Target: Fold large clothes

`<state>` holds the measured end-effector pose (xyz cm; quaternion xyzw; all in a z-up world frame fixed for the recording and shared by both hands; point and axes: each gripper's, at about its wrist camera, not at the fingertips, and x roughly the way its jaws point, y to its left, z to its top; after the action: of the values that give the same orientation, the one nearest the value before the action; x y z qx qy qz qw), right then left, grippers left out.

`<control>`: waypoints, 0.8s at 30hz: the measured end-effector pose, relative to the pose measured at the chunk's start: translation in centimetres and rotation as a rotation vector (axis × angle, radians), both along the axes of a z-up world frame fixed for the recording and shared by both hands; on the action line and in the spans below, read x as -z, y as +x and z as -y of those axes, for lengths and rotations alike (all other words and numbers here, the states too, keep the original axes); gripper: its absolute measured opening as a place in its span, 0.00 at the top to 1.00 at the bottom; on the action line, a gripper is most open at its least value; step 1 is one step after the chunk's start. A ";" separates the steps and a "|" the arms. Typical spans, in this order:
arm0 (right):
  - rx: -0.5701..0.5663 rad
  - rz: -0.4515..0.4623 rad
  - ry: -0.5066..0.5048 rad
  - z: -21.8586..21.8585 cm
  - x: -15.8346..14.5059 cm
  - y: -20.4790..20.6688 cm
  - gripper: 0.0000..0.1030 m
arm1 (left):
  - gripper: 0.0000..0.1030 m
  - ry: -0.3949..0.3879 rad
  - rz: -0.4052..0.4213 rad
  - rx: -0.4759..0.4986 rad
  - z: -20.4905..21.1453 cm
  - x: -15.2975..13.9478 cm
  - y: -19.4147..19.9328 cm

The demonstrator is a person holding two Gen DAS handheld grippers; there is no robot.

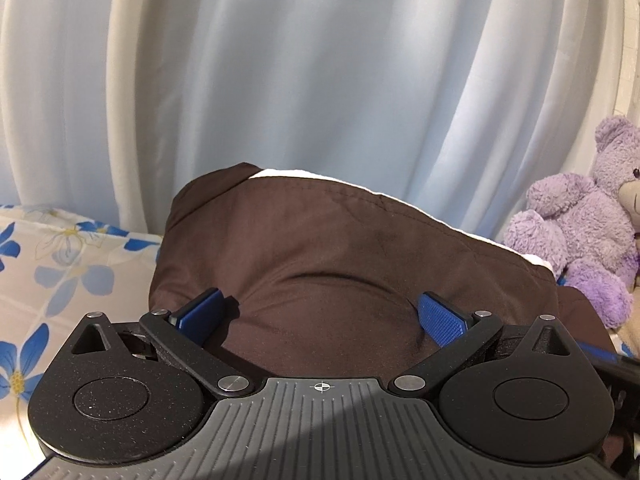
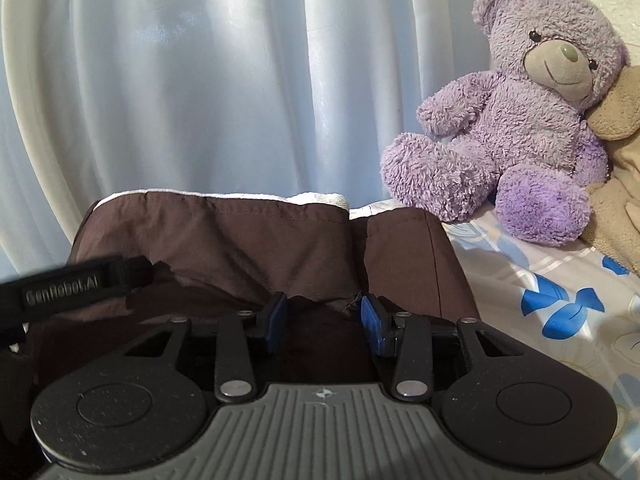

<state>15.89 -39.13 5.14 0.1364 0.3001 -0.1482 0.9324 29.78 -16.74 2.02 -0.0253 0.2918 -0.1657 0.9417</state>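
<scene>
A dark brown garment (image 1: pixel 320 240) with a white lining showing along its far edge lies in a folded heap on the bed. My left gripper (image 1: pixel 320 314) is open wide. Its blue pads (image 1: pixel 200 312) rest down on the brown cloth, one on each side of a crease, with nothing pinched. In the right wrist view the same garment (image 2: pixel 224 240) fills the foreground. My right gripper (image 2: pixel 324 320) stands partly closed, with a bunched ridge of brown cloth filling the gap between its pads (image 2: pixel 370 320) and touching both. The black casing of the left gripper (image 2: pixel 80 284) reaches in from the left.
Pale curtains (image 1: pixel 300 80) hang close behind the garment. A purple teddy bear (image 2: pixel 520 128) sits at the right on the bed, leaning on a beige plush toy (image 2: pixel 616 184). The bed sheet (image 1: pixel 60 272) is cream with blue flowers and shows on both sides.
</scene>
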 end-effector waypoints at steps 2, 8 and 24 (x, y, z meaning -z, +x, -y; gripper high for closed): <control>0.000 -0.002 -0.018 0.0 -0.9 0.6 0.60 | 0.00 0.000 0.000 0.000 0.0 -0.1 0.0; -0.026 -0.026 -0.050 0.6 -0.2 3.1 0.60 | 0.00 0.018 -0.069 0.013 0.0 -2.5 1.4; -0.010 -0.021 -0.034 1.5 2.1 3.1 0.59 | 0.00 0.190 -0.037 -0.051 2.7 0.9 5.1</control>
<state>18.95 -40.61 3.01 0.1172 0.3080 -0.1499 0.9322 34.90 -19.41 1.14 0.0537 0.3229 -0.1129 0.9382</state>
